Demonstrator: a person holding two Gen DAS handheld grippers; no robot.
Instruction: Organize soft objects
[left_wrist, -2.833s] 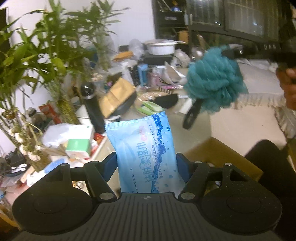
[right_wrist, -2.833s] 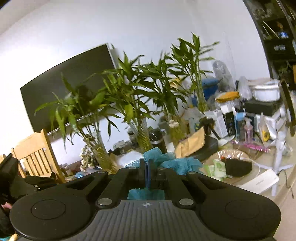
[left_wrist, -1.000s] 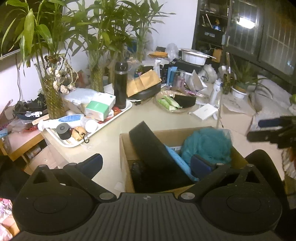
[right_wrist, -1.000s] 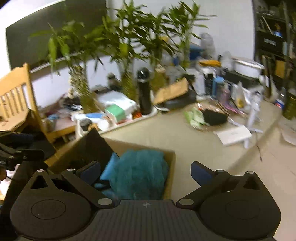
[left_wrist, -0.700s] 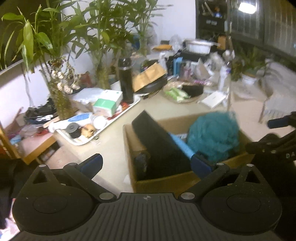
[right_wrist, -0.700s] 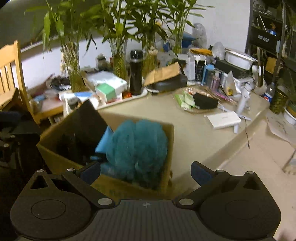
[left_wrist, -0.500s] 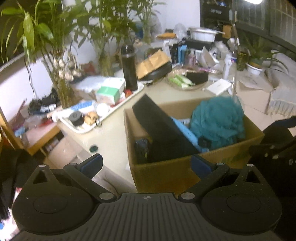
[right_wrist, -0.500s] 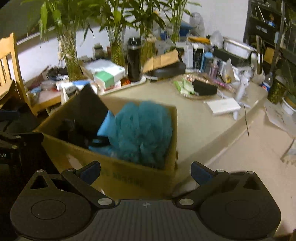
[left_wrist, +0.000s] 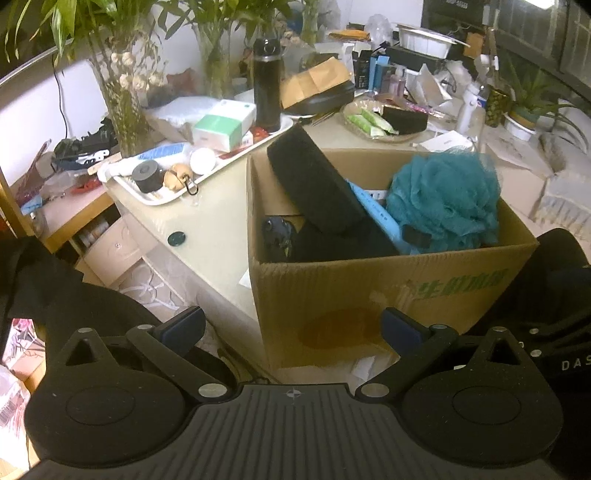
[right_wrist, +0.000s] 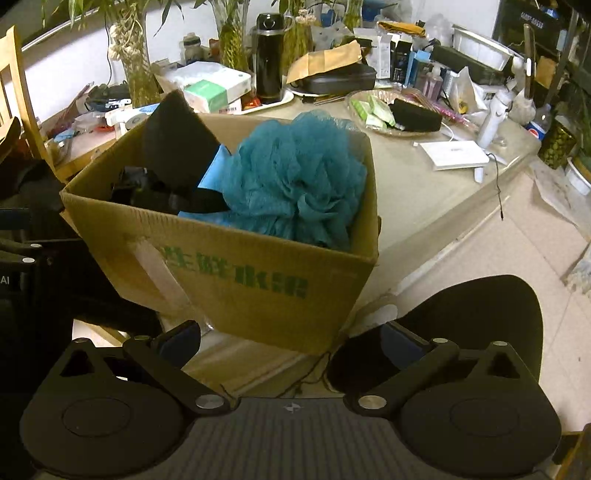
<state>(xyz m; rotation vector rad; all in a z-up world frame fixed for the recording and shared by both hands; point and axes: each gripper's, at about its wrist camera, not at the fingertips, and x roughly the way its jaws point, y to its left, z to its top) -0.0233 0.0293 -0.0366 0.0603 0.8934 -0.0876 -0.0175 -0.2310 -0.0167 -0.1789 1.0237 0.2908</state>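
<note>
A brown cardboard box (left_wrist: 388, 284) (right_wrist: 258, 280) stands at the near edge of a beige table. In it lie a teal mesh bath pouf (left_wrist: 443, 199) (right_wrist: 295, 173), a black foam block (left_wrist: 314, 184) (right_wrist: 173, 140) leaning to the left, a blue wet-wipe pack (left_wrist: 373, 206) (right_wrist: 210, 173) between them, and a dark item (left_wrist: 277, 236). My left gripper (left_wrist: 291, 328) is open and empty, low in front of the box. My right gripper (right_wrist: 291, 339) is open and empty, also below and in front of the box.
A white tray (left_wrist: 155, 195) with a black flask (left_wrist: 266, 85), a tissue box (left_wrist: 221, 125) and small items stands behind the box. A basket (right_wrist: 388, 110) with green packets, a white flat box (right_wrist: 454, 153), plant vases and clutter fill the table. A wooden chair (right_wrist: 14, 92) stands left.
The left gripper let go of the wipe pack and the right let go of the pouf, both now in the box. Both grippers opened, drew back and sank below the box rim.
</note>
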